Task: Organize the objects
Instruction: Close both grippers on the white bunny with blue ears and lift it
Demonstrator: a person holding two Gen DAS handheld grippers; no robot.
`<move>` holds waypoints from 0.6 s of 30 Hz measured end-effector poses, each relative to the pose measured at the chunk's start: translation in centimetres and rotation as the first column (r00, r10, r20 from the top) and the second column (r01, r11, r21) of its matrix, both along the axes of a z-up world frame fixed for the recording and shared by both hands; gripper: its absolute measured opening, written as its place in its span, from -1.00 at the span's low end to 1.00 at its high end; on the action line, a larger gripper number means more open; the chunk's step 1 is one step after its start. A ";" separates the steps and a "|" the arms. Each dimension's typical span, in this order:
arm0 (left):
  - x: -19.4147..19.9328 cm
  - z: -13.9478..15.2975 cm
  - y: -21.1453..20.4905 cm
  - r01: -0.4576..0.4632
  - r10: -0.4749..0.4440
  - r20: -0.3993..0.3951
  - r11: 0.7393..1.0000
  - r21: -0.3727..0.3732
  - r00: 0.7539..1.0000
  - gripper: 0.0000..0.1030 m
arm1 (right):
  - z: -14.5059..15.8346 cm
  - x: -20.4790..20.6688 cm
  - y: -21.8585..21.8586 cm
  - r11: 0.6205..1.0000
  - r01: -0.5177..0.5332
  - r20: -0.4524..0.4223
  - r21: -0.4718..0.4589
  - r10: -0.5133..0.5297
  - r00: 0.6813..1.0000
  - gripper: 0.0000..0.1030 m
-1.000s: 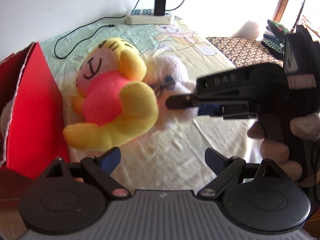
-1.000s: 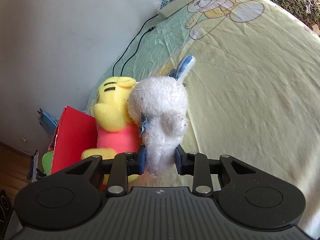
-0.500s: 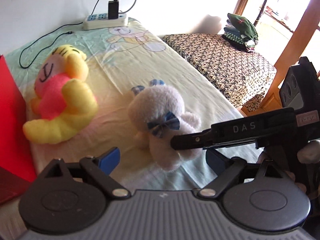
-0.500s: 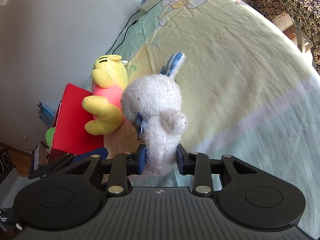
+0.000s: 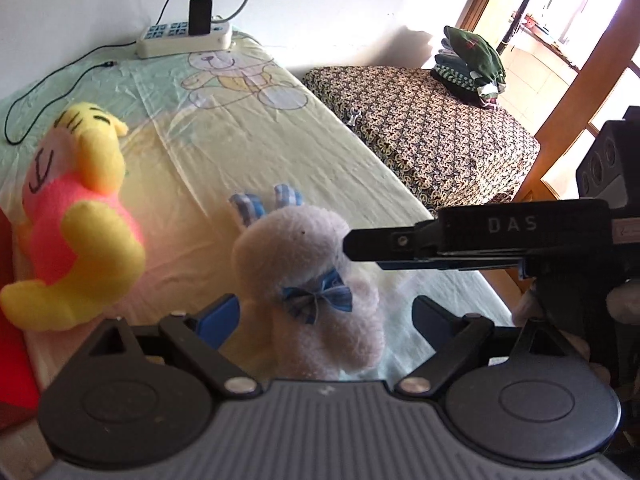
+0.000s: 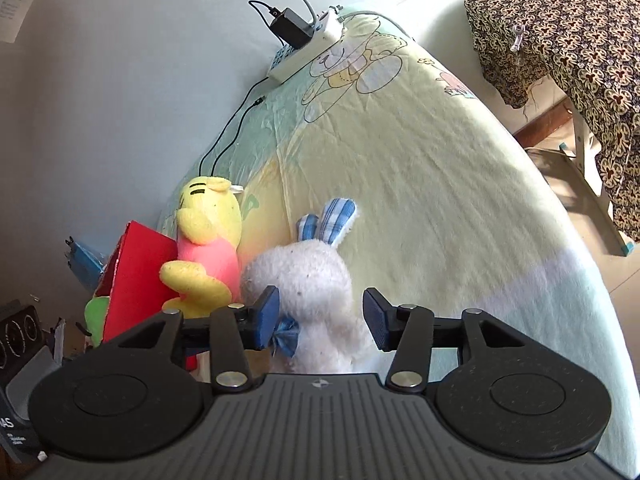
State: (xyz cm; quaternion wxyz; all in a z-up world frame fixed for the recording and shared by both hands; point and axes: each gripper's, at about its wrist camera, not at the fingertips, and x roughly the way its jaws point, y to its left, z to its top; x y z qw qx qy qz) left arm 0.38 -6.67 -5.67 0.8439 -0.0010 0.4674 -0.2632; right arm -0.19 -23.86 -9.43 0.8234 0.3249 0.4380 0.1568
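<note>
Right wrist view showed the white plush rabbit [image 6: 304, 280] sitting on the cartoon-print bedsheet [image 6: 440, 200], just beside the yellow bear plush [image 6: 208, 240] and near the red box [image 6: 136, 272]. The right gripper [image 6: 320, 316] had just been opening; its jaws stood apart on either side of the rabbit's body without pressing it. The left gripper [image 5: 324, 312] stood wide open behind the rabbit, holding nothing. The rabbit looked light, soft and squashy, likely best pinched around the torso below its blue bow [image 5: 316, 296]. "DAS" was readable on the right gripper's finger.
</note>
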 end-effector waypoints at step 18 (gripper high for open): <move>2.2 -1.8 0.5 -0.045 0.047 -0.028 0.997 0.056 0.999 0.53 | -1.7 2.3 3.3 0.984 -0.163 -0.036 0.069 0.166 0.985 0.07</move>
